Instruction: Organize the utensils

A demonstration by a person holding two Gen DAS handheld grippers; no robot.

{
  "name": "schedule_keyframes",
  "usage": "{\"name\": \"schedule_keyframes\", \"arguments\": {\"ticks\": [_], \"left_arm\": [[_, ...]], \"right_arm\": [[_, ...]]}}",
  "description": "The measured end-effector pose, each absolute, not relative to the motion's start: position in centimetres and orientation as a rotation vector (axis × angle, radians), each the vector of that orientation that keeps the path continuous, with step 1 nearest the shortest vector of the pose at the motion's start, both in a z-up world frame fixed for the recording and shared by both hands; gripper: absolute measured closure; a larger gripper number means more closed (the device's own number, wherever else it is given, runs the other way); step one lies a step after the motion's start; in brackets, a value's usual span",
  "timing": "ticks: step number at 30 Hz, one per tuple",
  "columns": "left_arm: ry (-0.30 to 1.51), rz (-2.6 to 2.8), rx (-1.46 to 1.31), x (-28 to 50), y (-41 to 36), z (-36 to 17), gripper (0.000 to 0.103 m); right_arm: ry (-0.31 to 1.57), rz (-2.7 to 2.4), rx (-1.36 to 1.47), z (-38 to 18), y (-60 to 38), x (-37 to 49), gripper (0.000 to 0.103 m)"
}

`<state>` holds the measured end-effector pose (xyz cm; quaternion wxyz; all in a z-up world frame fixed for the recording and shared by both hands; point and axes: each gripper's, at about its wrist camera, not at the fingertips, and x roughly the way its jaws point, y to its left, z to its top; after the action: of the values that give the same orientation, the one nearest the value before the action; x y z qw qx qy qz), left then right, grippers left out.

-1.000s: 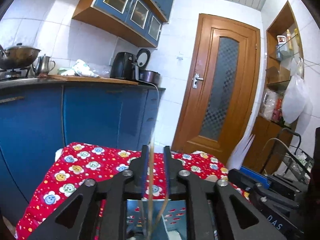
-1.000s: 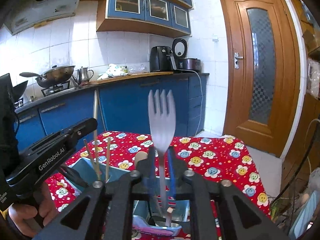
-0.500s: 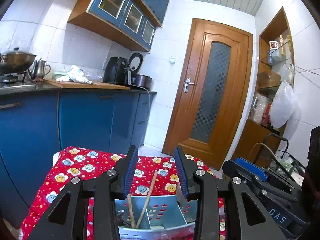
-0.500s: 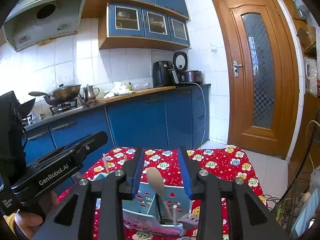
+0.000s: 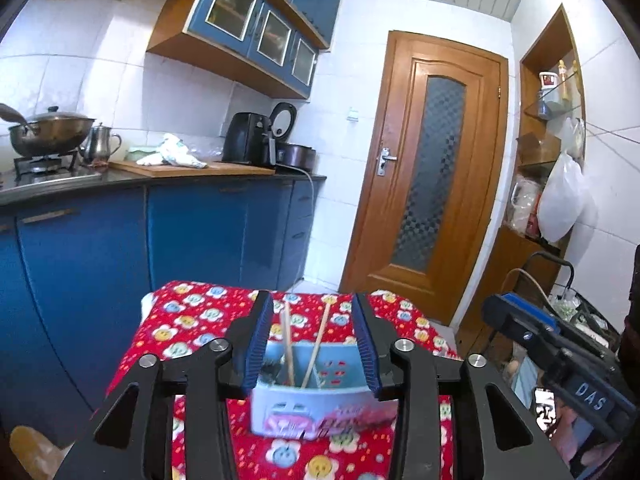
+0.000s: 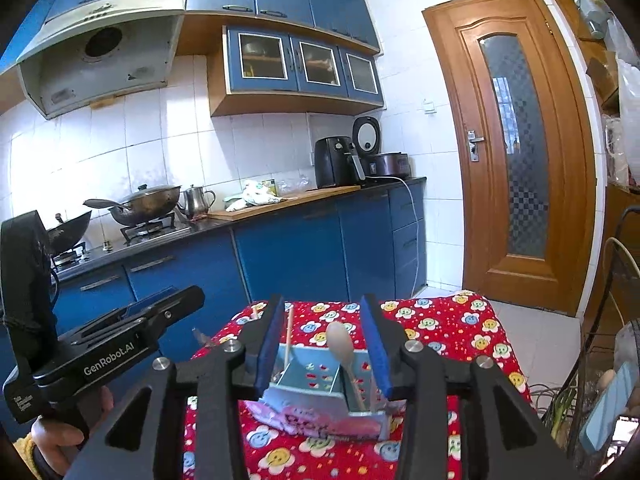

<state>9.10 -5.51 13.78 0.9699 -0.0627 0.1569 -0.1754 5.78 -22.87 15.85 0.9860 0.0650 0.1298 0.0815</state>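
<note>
A light blue utensil holder (image 5: 308, 404) stands on the table's red flowered cloth (image 5: 192, 320). Two wooden chopsticks (image 5: 289, 346) lean in its left compartment. My left gripper (image 5: 314, 344) hovers just short of it, jaws opening, with nothing pressed between the pads. In the right wrist view the same holder (image 6: 316, 396) has a wooden spoon (image 6: 340, 346) upright in its right compartment and a chopstick (image 6: 287, 336) to the left. My right gripper (image 6: 324, 344) is back from the holder, jaws opening and empty. Each gripper shows in the other's view: right gripper (image 5: 560, 360), left gripper (image 6: 120, 344).
Blue base cabinets (image 6: 304, 248) and a counter with a wok (image 6: 148, 202), kettle and black air fryer (image 6: 334, 162) run behind the table. A wooden door (image 6: 516, 152) is at the right. A wire rack (image 6: 624, 320) and cables crowd the right side. A hand (image 6: 56, 436) holds the left gripper.
The left gripper let go of a chopstick and the right let go of a fork. Both opened and drew back and up from the holder, which now shows whole between the fingers.
</note>
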Motion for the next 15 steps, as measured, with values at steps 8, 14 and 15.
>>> {"name": "schedule_keyframes", "arguments": {"ticks": [8,14,15], "left_arm": [[0.349,-0.324,-0.092,5.4,-3.9,12.4,0.033],[0.376,-0.256,-0.065,3.5,-2.9,10.3,0.023],[0.381,-0.243,-0.058,3.3,-2.8,9.8,0.023]], "right_arm": [[0.271,0.136,0.124,14.1,-22.0,1.8,0.026],[0.299,0.116,0.124,11.9,-21.7,-0.6,0.005],[0.301,0.112,0.123,11.5,-21.6,-0.9,0.004]]}}
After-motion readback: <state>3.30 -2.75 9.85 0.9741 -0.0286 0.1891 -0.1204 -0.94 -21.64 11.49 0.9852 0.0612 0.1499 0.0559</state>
